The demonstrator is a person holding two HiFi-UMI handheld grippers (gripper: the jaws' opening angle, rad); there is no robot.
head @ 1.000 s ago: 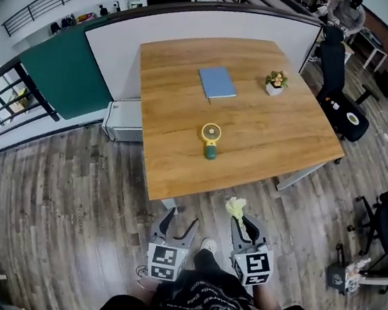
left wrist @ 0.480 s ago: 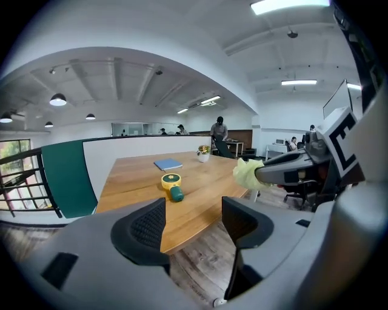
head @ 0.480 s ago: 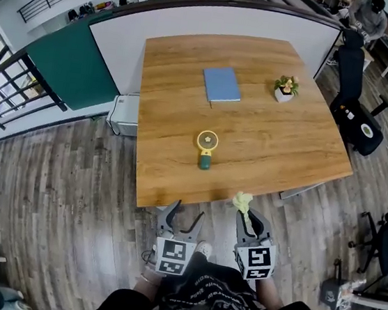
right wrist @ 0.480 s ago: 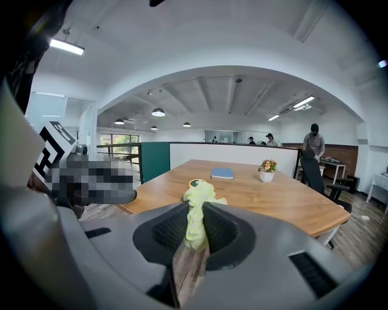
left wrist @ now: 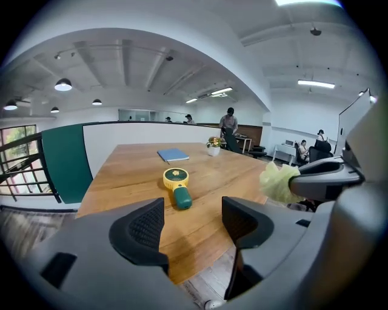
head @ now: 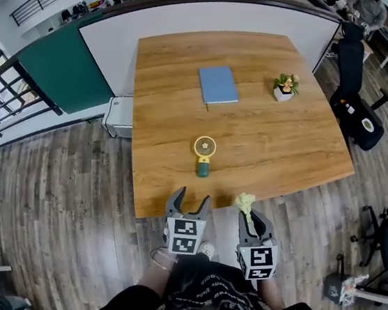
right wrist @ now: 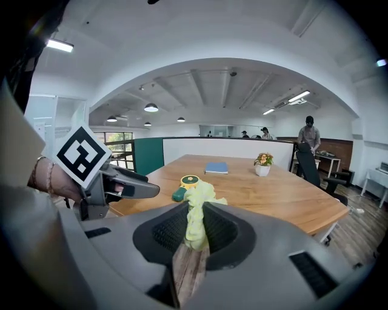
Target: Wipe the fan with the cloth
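While the fan [head: 204, 154] lies mid-counter, the cloth [head: 245, 203] hangs short of it
Right gripper [head: 250, 221] clamps its fingers on the cloth; left gripper [head: 190, 198] has fingers apart, empty — both by the counter [head: 286, 148] edge.

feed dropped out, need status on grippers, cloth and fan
Left gripper open, empty. Right gripper shut on cloth. Fan lying on table, untouched. Nothing between grippers and fan.

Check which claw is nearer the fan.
Left. The left claw, open, is at the table edge facing the fan; the right claw, pinching the cloth, is farther to the side.
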